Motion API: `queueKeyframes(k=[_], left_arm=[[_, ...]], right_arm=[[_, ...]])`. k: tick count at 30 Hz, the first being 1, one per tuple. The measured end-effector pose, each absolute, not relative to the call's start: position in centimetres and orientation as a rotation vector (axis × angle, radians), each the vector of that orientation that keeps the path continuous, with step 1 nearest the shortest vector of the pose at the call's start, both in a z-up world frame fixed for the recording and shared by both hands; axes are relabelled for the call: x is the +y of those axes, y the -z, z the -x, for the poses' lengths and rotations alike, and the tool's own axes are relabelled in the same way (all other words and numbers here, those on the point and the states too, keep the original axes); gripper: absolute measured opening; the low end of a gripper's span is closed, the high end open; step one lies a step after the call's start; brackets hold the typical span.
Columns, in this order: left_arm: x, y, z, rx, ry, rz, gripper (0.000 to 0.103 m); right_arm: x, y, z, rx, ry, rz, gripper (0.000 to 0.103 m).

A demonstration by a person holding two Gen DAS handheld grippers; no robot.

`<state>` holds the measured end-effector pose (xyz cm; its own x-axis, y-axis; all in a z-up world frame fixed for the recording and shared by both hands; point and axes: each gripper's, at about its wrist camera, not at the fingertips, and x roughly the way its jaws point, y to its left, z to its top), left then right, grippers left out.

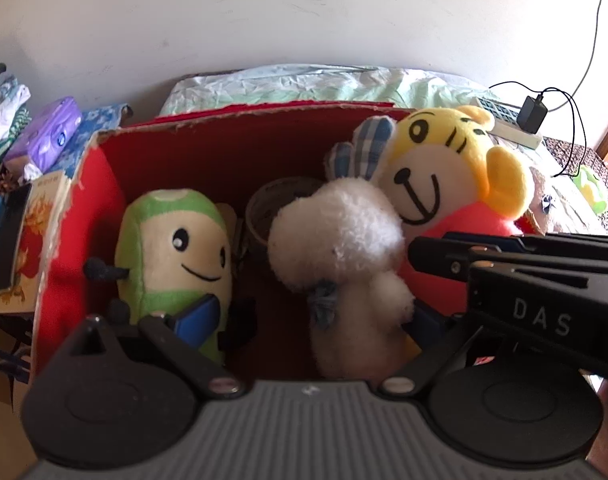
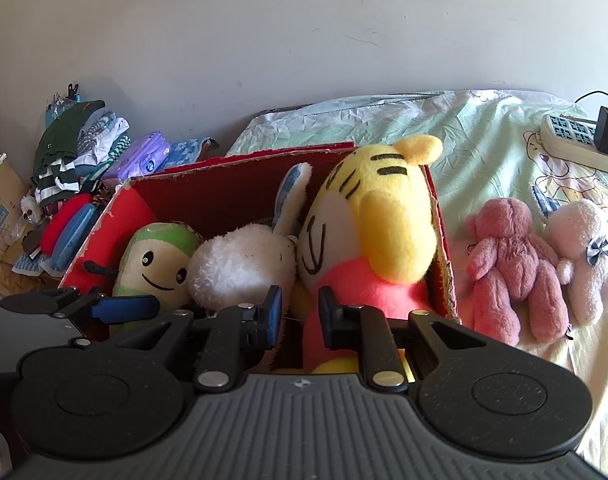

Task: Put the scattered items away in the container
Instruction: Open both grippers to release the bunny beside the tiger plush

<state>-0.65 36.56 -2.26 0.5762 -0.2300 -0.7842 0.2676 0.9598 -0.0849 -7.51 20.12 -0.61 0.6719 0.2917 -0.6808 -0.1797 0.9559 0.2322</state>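
Note:
A red cardboard box (image 1: pixel 224 152) (image 2: pixel 224 188) holds a green plush (image 1: pixel 172 248) (image 2: pixel 152 260), a white fluffy rabbit (image 1: pixel 336 236) (image 2: pixel 240 264) and a yellow tiger plush (image 1: pixel 444 160) (image 2: pixel 380 208). My left gripper (image 1: pixel 308 318) is open wide over the box's near side. The rabbit's body lies between its fingers, with a gap to the left pad (image 1: pixel 194 316). My right gripper (image 2: pixel 300 312) is shut, its tips just in front of the tiger's pink body, and I see nothing clamped between them. It reaches in from the right (image 1: pixel 414 256) in the left wrist view. Two pink plush bears (image 2: pixel 512 264) (image 2: pixel 588 256) lie on the bed right of the box.
A brown ring-shaped thing (image 1: pixel 272 204) sits in the box behind the rabbit. A power strip (image 2: pixel 576 140) with a plugged charger lies at the bed's far right. Folded clothes (image 2: pixel 76 148), a purple tissue pack (image 2: pixel 140 158) and other clutter pile up left of the box.

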Motion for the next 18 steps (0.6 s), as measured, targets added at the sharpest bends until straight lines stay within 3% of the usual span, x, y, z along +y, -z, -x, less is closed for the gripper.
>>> queueKeyframes(k=[10, 18], left_arm=[[38.1, 1.6, 2.0, 0.881, 0.269, 0.011, 0.096], [38.1, 1.0, 2.9, 0.875, 0.174, 0.003, 0.096]], right_arm=[[20.4, -0.2, 8.8, 0.740, -0.330, -0.174, 0.027], [19.4, -0.4, 9.4, 0.729, -0.411, -0.195, 0.026]])
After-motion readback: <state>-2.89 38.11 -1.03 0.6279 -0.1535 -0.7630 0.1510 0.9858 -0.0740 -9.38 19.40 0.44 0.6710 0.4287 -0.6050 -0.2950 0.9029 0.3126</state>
